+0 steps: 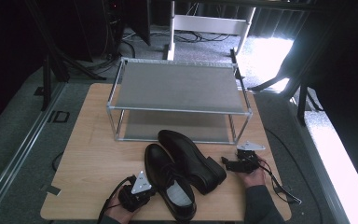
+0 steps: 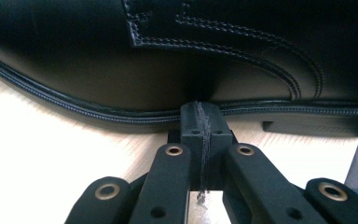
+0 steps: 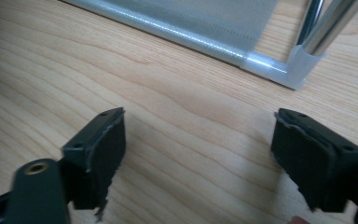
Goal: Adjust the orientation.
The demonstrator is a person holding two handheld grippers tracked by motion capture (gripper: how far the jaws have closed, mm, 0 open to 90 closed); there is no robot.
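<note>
Two black leather shoes lie side by side at the table's front, toes toward the rack: the nearer shoe (image 1: 168, 179) and the farther shoe (image 1: 189, 156). My left gripper (image 1: 152, 188) is shut with nothing in it, and its closed tips (image 2: 200, 122) press against the side of the nearer shoe (image 2: 121, 56) just above the sole's welt. My right gripper (image 1: 225, 161) hovers by the farther shoe's heel. It stands wide open (image 3: 198, 149) over bare wood, holding nothing.
A two-shelf metal shoe rack (image 1: 177, 86) stands at the back of the wooden table (image 1: 98, 154). Its lower shelf (image 3: 205, 23) and a chrome corner post (image 3: 326, 23) lie just ahead of the right gripper. Cables trail from both grippers.
</note>
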